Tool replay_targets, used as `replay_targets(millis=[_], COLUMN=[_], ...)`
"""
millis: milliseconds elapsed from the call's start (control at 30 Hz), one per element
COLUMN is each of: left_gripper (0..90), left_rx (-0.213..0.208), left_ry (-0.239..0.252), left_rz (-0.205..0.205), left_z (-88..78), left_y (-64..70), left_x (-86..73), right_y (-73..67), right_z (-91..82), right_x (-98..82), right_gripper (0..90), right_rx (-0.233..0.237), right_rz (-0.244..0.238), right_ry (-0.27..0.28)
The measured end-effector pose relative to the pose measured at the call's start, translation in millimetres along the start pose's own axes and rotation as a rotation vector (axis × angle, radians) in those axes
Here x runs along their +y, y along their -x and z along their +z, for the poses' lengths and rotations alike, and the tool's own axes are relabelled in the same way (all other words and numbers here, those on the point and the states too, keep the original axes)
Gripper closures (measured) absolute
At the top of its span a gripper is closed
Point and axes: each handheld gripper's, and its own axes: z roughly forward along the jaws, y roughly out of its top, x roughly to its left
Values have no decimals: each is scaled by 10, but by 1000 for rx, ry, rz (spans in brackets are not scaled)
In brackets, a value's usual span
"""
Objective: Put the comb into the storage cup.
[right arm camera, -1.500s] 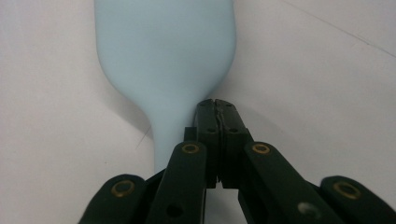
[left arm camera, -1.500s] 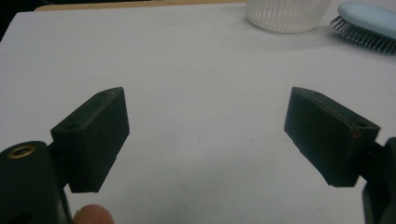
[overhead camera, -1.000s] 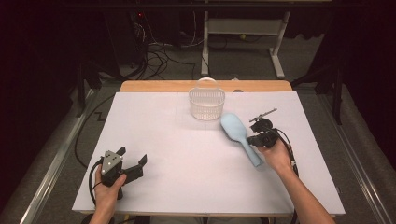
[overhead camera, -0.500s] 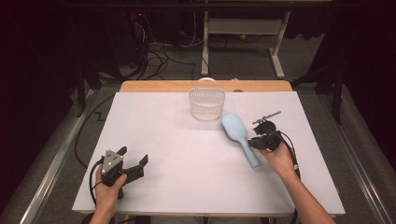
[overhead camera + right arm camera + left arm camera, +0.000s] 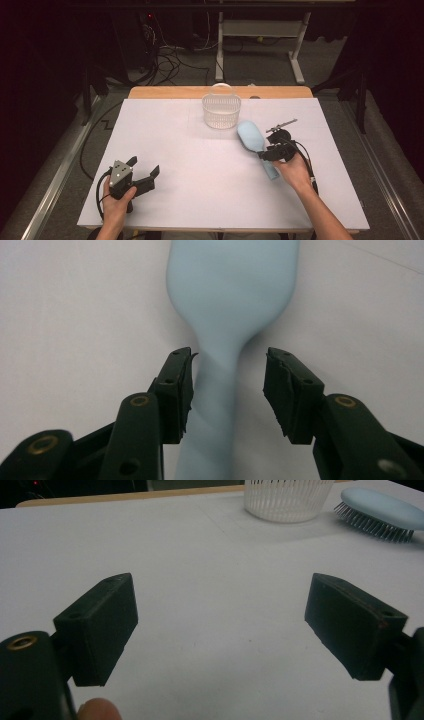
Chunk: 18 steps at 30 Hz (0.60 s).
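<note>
A light-blue hairbrush (image 5: 251, 136) lies bristles-down on the white table (image 5: 200, 200), right of centre, with its handle toward the person. My right gripper (image 5: 265, 153) is low over that handle. In the right gripper view the hairbrush (image 5: 232, 285) runs up between the jaws of my right gripper (image 5: 227, 385), which stand open on either side of the neck; the left jaw is close against it and a gap shows at the right jaw. My left gripper (image 5: 144, 165) rests open near the front left of the table. The left gripper (image 5: 220, 620) holds nothing, and the hairbrush (image 5: 382, 510) shows far off.
A white slatted basket (image 5: 221, 111) stands at the back centre of the table, just left of the brush head, and the basket (image 5: 287, 497) also shows from the left gripper. A wooden strip (image 5: 220, 92) edges the far side. Cables and a table frame lie on the floor beyond.
My right gripper has edged slightly left and nearer along the brush handle. The brush, the basket and my left gripper have kept their places.
</note>
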Motion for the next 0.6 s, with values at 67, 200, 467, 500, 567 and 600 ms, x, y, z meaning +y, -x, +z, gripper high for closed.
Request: replay_targets(millis=[67, 200, 467, 500, 567, 600], left_gripper=[147, 149, 153, 162, 162, 163], left_rx=[-1, -2, -5, -12, -7, -4], left_ry=[-2, 2, -7, -9, -9, -9], left_rz=[-7, -19, -22, -20, -18, -20], left_z=[5, -2, 2, -1, -5, -9], left_y=[-4, -6, -10, -12, -13, -19], left_x=[3, 8, 9, 11, 11, 11], right_y=[-15, -58, -63, -61, -58, -61], right_z=[23, 122, 267, 286, 297, 302], right_x=[8, 58, 106, 108, 111, 125], right_gripper=[528, 515, 541, 547, 564, 587], right_rx=[-3, -18, -42, -43, -49, -59], right_rz=[-5, -4, 3, 9, 5, 0], right_ry=[-6, -30, -65, -72, -74, -75])
